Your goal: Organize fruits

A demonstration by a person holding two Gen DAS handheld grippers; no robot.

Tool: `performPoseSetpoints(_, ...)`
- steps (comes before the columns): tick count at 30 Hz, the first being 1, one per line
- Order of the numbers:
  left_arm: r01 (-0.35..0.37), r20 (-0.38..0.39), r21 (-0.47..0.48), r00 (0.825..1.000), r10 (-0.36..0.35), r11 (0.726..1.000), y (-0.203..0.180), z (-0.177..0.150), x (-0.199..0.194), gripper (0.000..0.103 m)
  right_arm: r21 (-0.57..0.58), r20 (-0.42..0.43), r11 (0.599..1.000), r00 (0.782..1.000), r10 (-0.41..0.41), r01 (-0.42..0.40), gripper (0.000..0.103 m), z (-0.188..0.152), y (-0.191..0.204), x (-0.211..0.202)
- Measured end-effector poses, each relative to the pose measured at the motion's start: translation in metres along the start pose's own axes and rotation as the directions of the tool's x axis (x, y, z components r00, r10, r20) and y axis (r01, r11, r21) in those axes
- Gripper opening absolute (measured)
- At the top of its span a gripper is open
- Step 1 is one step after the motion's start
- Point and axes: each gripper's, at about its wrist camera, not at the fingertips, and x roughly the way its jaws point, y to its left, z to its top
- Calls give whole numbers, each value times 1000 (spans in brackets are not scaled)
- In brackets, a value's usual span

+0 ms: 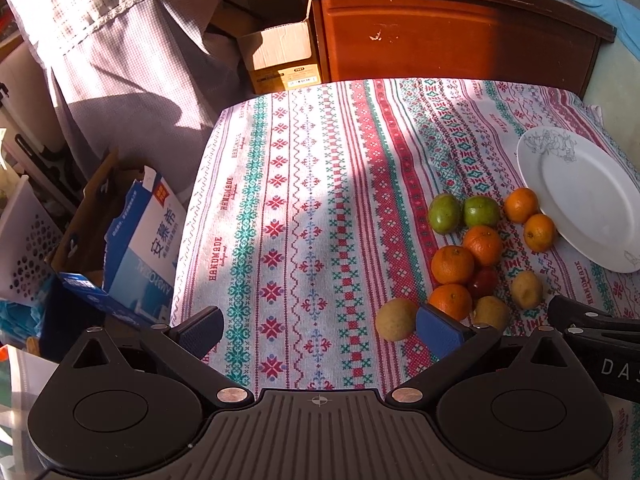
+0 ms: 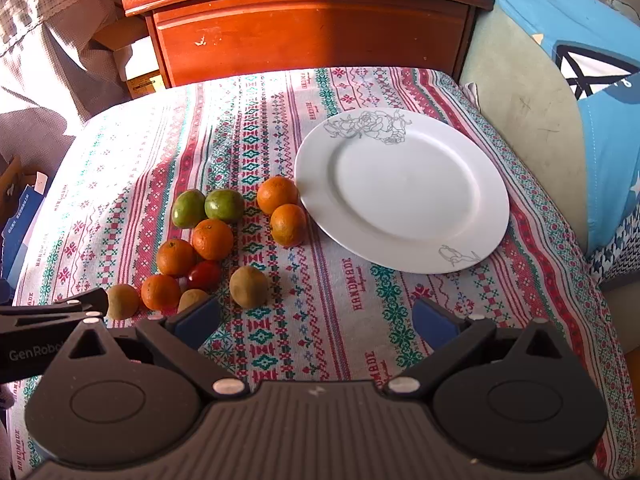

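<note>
A cluster of fruit lies on the patterned tablecloth (image 2: 360,292): several oranges (image 2: 212,239), two green fruits (image 2: 224,205), a small red fruit (image 2: 204,274) and three brownish-yellow fruits (image 2: 248,286). To their right sits an empty white plate (image 2: 404,192) with a flower drawing. My right gripper (image 2: 316,326) hovers open over the cloth, near the front of the cluster, holding nothing. My left gripper (image 1: 320,330) is open too, its right finger just in front of an orange (image 1: 451,301) and a brownish fruit (image 1: 396,319). The same plate (image 1: 584,200) shows at the right edge.
A wooden cabinet (image 2: 312,28) stands behind the table. Left of the table are a blue and white carton (image 1: 140,248), a cardboard box (image 1: 280,56), a white perforated basket (image 1: 24,240) and a checked cloth (image 1: 120,40). A blue cushion (image 2: 592,80) lies at right.
</note>
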Motion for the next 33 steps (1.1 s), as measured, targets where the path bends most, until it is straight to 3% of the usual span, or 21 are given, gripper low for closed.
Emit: performPoseSetpoints(33,47,5,-7,999,-47,999,-3,-3,1,102,-1,10,1000,1000,5,-5,100,-3,-5,-2)
